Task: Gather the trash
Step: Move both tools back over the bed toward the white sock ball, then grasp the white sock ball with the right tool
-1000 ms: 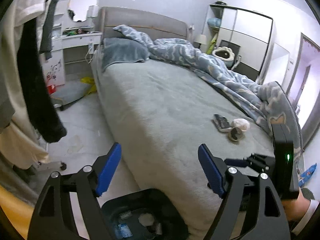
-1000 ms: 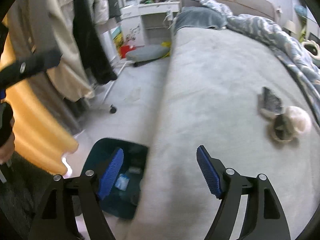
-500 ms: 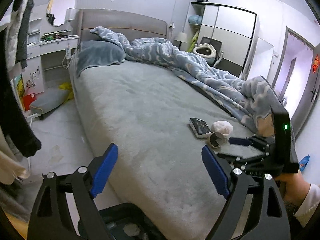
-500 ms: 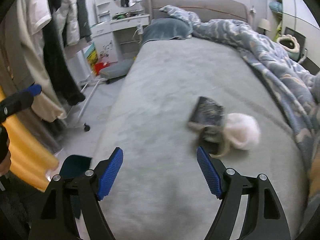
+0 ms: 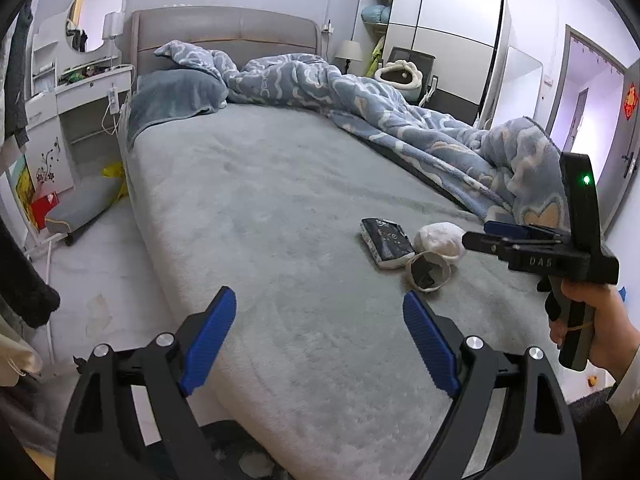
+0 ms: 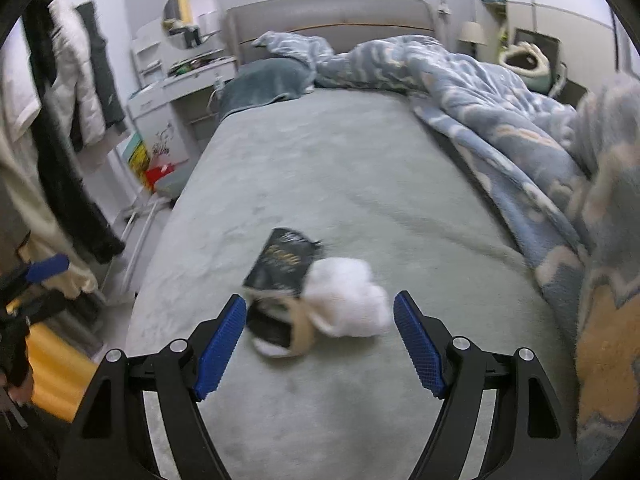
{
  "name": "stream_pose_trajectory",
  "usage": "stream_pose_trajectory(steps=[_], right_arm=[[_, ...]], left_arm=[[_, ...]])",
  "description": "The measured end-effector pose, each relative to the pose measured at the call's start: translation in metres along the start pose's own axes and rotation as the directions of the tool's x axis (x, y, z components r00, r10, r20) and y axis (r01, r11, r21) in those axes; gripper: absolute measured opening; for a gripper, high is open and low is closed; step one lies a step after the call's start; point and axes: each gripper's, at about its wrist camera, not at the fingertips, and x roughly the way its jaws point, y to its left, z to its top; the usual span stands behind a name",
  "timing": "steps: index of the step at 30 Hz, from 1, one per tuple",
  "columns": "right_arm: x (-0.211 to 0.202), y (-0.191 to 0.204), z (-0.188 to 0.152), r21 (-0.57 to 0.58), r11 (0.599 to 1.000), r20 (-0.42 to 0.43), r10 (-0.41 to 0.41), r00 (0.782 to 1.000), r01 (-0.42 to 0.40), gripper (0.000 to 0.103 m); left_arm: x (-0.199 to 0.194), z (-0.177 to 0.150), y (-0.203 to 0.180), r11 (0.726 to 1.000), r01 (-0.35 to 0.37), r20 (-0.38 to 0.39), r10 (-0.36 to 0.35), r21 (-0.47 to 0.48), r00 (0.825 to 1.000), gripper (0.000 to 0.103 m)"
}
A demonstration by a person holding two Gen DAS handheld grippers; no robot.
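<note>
My right gripper [image 6: 320,344] stood wide and empty, the white wad [image 6: 346,304] and paper cup [image 6: 280,332] just ahead between its pads, the dark packet [image 6: 282,264] beyond. I feared pinching all three together and dropping one. Left gripper [image 5: 316,344] gaped, holding nothing.

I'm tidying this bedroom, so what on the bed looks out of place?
Three bits of litter sit together on the bare grey sheet: a dark wrapper, a crumpled white tissue wad and a small paper cup tipped on its side. The blue duvet is bunched along the far edge.
</note>
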Motion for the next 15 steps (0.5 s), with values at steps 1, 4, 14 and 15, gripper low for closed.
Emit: stream_pose_trajectory(steps=[1, 4, 14, 15], right_arm=[[0.001, -0.003, 0.000, 0.005, 1.000, -0.001, 0.001, 1.000, -0.001, 0.077], [0.009, -0.010, 0.002, 0.007, 1.000, -0.015, 0.002, 1.000, -0.002, 0.077], [0.039, -0.041, 0.008, 0.142, 0.985, -0.065, 0.108, 0.992, -0.098, 0.074], [0.044, -0.040, 0.007, 0.139, 0.986, -0.081, 0.108, 0.991, -0.096, 0.074]], left_arm=[[0.003, 0.001, -0.004, 1.000, 0.004, -0.002, -0.004, 0.005, 1.000, 0.087], [0.013, -0.001, -0.016, 1.000, 0.023, -0.017, -0.023, 0.018, 1.000, 0.086], [0.050, 0.001, -0.044, 0.998, 0.067, -0.069, -0.066, 0.015, 0.995, 0.082], [0.053, 0.001, -0.046, 0.997, 0.070, -0.070, -0.069, 0.016, 0.995, 0.082]])
